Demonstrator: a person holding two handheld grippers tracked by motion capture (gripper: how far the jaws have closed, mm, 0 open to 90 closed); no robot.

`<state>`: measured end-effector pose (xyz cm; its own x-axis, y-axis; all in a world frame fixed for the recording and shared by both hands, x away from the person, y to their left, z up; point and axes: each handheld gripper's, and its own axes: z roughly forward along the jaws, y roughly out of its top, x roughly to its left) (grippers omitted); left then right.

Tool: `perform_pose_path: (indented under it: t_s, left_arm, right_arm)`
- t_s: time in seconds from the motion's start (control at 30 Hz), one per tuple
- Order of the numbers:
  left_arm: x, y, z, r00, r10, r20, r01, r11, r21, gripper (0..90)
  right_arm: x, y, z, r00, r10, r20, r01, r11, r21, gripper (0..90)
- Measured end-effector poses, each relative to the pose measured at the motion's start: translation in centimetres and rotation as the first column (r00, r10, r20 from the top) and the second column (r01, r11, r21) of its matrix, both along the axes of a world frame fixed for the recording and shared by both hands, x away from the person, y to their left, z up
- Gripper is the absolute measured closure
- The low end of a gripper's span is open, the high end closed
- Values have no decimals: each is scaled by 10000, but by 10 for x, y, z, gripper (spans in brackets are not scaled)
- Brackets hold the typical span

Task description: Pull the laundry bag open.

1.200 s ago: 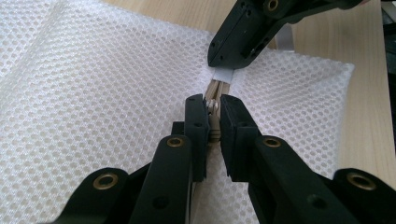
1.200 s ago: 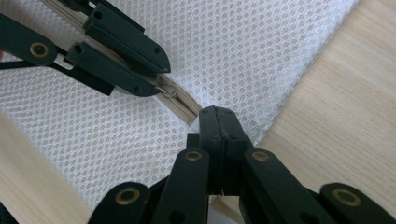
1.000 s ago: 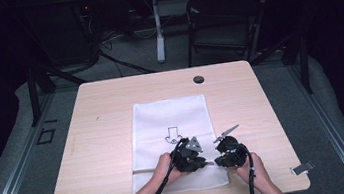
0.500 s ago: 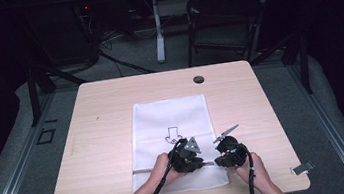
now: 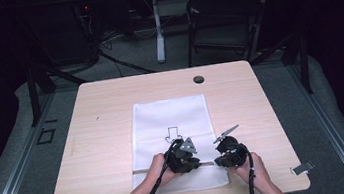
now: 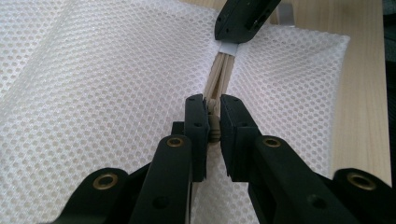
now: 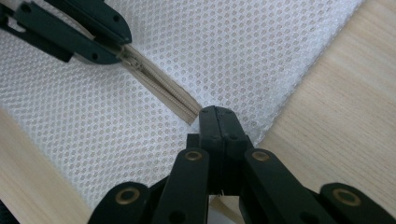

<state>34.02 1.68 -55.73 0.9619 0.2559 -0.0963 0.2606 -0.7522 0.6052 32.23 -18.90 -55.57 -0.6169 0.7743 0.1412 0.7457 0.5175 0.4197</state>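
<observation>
A white mesh bag [image 5: 173, 122] lies flat on the wooden table [image 5: 102, 116], with a beige zipper [image 5: 144, 171] running across its near end. In the left gripper view my left gripper [image 6: 212, 123] is shut on the zipper's beige pull [image 6: 214, 133], and the zipper [image 6: 218, 79] runs ahead to the right gripper's black jaws. My right gripper [image 7: 217, 122] is shut on the zipper's end at the bag's right edge, where the mesh [image 7: 243, 51] meets the wood. In the high view the left gripper [image 5: 191, 164] and right gripper [image 5: 221, 160] stand close together, tips facing.
A black arrow outline [image 5: 172, 133] is printed mid-bag. A small black round cap [image 5: 199, 79] sits near the table's far edge. Metal clips [image 5: 303, 168] stick out at the near corners. A dark chair [image 5: 223, 19] stands beyond the table.
</observation>
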Motion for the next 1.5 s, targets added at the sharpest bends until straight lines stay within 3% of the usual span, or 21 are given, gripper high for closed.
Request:
perform_pose_path:
  t_s: [0.27, 0.3, 0.43, 0.6, 1.1, 1.2, 1.23, 1.27, 1.5]
  left_arm:
    - [0, 8, 1, 9999, 85, -74, -85, 10000, -47, 818]
    - [0, 7, 2, 10000, 40, -8, -40, 9999, 94, 818]
    - [-1, 5, 0, 9999, 119, -12, -119, 9999, 9, 818]
    - [-2, -1, 0, 10000, 71, -62, -71, 10000, -23, 818]
    - [0, -5, -1, 9999, -96, -131, 95, 9999, -64, 818]
    - [0, -4, 0, 9998, -147, -114, 147, 9999, 35, 818]
    - [1, -3, 0, 9997, -203, -142, 203, 9998, -40, 818]
    - [1, -2, 0, 9997, -189, -123, 189, 9998, 7, 818]
    - [2, 2, 1, 9992, -275, -296, 273, 9996, -71, 818]
  right_arm:
    - [0, 1, 0, 10000, -15, 7, 15, 10000, 18, 900]
    - [0, 1, 1, 10000, 72, -7, -72, 9999, -134, 900]
    - [-1, 2, 0, 10000, -18, 22, 19, 10000, -35, 900]
    - [0, -2, 3, 9998, 13, -180, -22, 9988, -486, 900]
    - [-1, -6, 3, 9992, -292, -289, 279, 9987, -419, 900]
    - [-1, -6, 4, 9994, -214, -275, 196, 9976, -665, 900]
    - [-2, -4, 1, 9984, -549, -151, 545, 9982, -259, 900]
    - [-3, -5, 1, 9982, -582, -125, 579, 9981, -188, 900]
    - [-3, -6, 1, 9983, -556, -152, 551, 9980, -309, 900]
